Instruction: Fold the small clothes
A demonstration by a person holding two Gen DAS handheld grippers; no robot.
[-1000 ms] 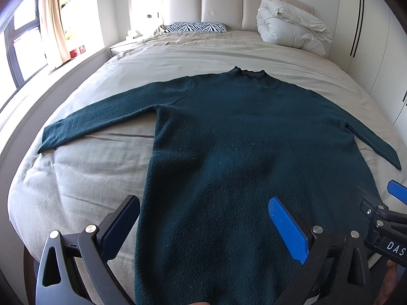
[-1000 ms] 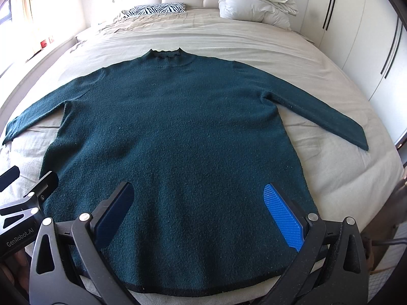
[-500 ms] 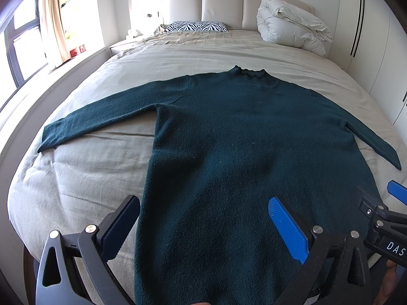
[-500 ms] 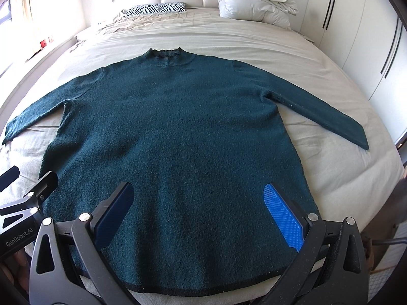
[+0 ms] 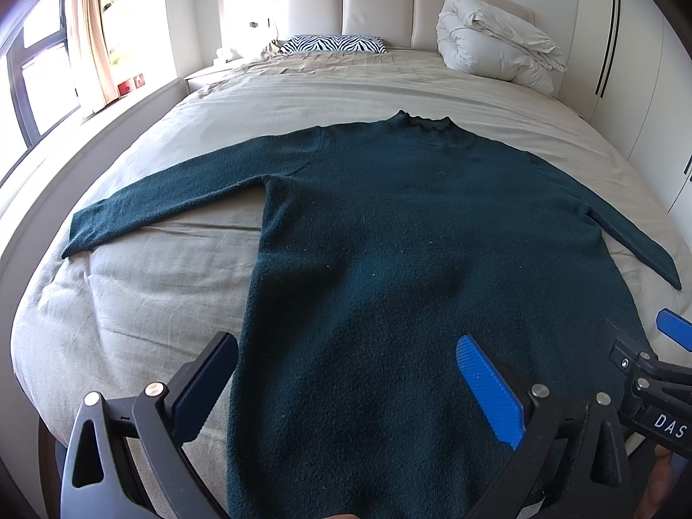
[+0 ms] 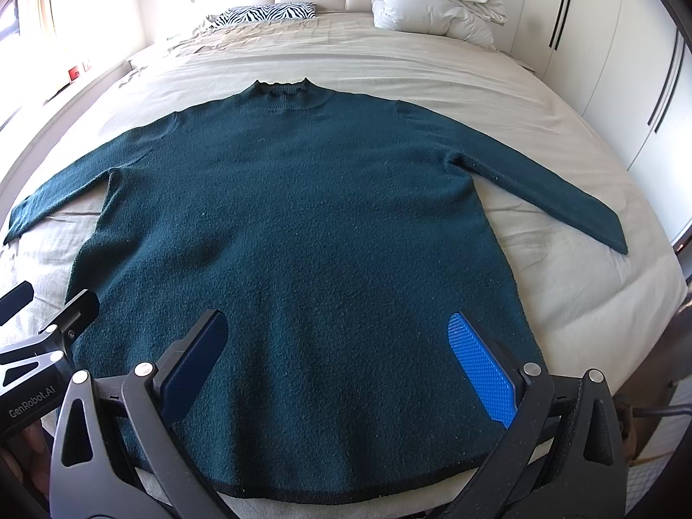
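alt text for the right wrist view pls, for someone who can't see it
A dark green sweater lies flat on a beige bed, sleeves spread and collar pointing to the headboard. The open right gripper hovers over its hem, with the left gripper at the left edge. A zebra pillow and a white duvet sit at the far end.

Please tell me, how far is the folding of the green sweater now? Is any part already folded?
Done: the sweater lies flat on the bed, collar away from the cameras, both sleeves spread outward. No fold is visible. In hand: nothing; the left claw and right claw are both open above the hem end, holding no cloth. Left: all of the folding, sleeves and body alike.
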